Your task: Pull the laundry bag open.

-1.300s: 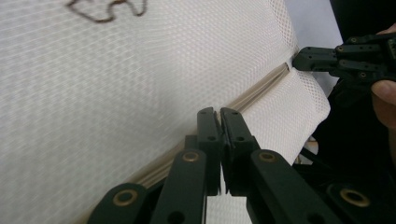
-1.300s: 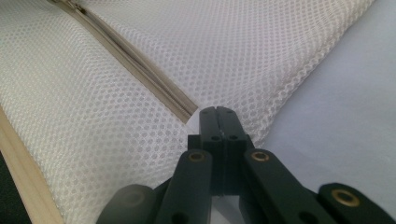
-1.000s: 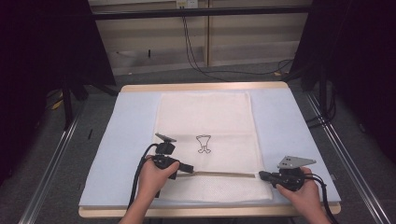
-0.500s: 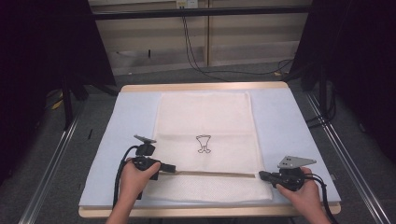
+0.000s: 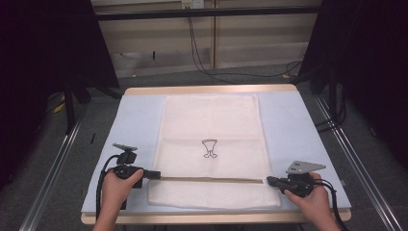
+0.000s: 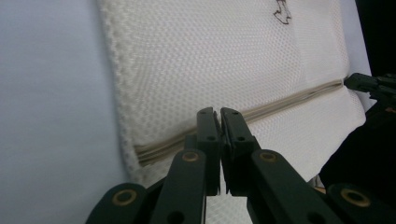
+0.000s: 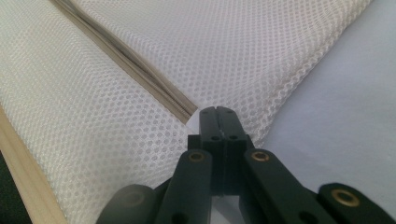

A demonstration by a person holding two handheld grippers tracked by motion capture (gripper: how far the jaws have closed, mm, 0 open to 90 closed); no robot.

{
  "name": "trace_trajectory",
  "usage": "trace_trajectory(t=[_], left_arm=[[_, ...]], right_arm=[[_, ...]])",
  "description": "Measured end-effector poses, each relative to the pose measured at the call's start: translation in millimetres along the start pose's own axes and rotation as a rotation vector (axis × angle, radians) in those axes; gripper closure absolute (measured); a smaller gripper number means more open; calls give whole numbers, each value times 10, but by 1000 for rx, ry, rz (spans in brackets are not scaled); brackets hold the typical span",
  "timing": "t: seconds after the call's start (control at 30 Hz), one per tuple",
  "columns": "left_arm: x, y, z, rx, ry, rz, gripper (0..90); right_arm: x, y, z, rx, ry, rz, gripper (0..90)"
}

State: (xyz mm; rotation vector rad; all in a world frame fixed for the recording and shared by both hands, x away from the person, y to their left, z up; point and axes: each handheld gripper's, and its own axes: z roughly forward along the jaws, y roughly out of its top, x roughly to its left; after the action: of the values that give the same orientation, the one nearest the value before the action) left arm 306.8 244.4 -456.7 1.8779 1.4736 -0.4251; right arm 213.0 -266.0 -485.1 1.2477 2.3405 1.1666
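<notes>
The table (image 5: 308,125) is covered with a pale blue sheet, wooden edge showing at the near and far sides, and on it lies a cream mesh laundry bag (image 5: 211,120), flat, long axis running away from the person, reaching from near the far edge almost to the near one. A small dark emblem (image 5: 209,147) is printed around its middle, and a tan zipper band (image 5: 211,178) crosses it close to the near end. The bag looks to lie just where it did a second ago, and so does the right gripper (image 5: 270,180), held in the right hand (image 5: 312,197) with its tips at the right end of the zipper; in the right gripper view its jaws are pressed together right where the band ends (image 7: 217,111), though I cannot tell whether any mesh is caught between them. What has changed is the left side: a second ago the left hand (image 5: 118,185) and the left gripper (image 5: 157,174) sat well in over the bag, just left of the emblem, then slid outward half a second ago, and now the tips rest at the bag's left edge, at the zipper's left end. In the left gripper view its jaws stand nearly together with a thin slit between them (image 6: 219,112), over the mesh just beside the band; whether they pinch anything I cannot tell.
</notes>
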Motion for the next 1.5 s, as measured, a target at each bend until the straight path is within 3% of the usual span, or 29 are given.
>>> trace_trajectory(t=[0.13,0.3,0.37,0.73,0.77,0.87,1.03,1.07,1.1,1.13,1.17,1.2,1.23,1.3,1.33,1.37,1.4,1.43,1.47,1.5], left_arm=[[71,-37,-93,-23,22,-10,874],[220,-80,-158,-34,-9,-63,869],[239,-83,-182,-38,12,-61,867],[321,-105,-279,-52,30,-77,864],[364,-122,-309,-50,50,-82,866],[384,-139,-315,-63,20,-94,871],[354,-128,-316,-54,35,-62,868],[377,-128,-348,-92,64,-50,824],[377,-128,-348,-92,64,-50,766],[378,-130,-368,-126,42,-81,766],[393,-129,-414,-174,40,-47,632],[391,-128,-427,-186,67,-19,589],[388,-121,-438,-183,78,-22,600],[375,-112,-450,-233,114,1,565],[365,-106,-448,-266,143,30,514],[365,-106,-448,-266,143,30,435],[357,-105,-449,-303,180,60,435],[330,-107,-443,-311,193,41,473],[330,-107,-443,-311,193,41,454],[324,-100,-433,-308,219,62,435]], right_arm=[[1,0,0,0,-2,0,900],[3,1,1,-1,-2,-3,900],[3,2,1,0,-2,-4,900],[3,4,3,0,-2,-10,900],[3,4,3,0,-4,-10,900],[5,6,1,4,-4,-8,900],[3,6,2,0,-2,-9,900],[-4,0,-4,-9,2,-16,900],[-4,0,-4,-9,2,-16,900],[-9,3,-18,-17,3,-14,900],[-40,13,-73,-60,-17,-11,891],[-65,24,-114,-105,-34,0,767],[-101,41,-148,-145,-59,5,623],[-161,49,-207,-172,-111,10,589],[-189,37,-226,-180,-133,18,558],[-189,37,-226,-180,-133,18,558],[-215,24,-234,-179,-147,25,509],[-257,4,-232,-183,-180,32,420],[-257,4,-232,-183,-180,32,420],[-285,0,-230,-180,-193,32,382]])
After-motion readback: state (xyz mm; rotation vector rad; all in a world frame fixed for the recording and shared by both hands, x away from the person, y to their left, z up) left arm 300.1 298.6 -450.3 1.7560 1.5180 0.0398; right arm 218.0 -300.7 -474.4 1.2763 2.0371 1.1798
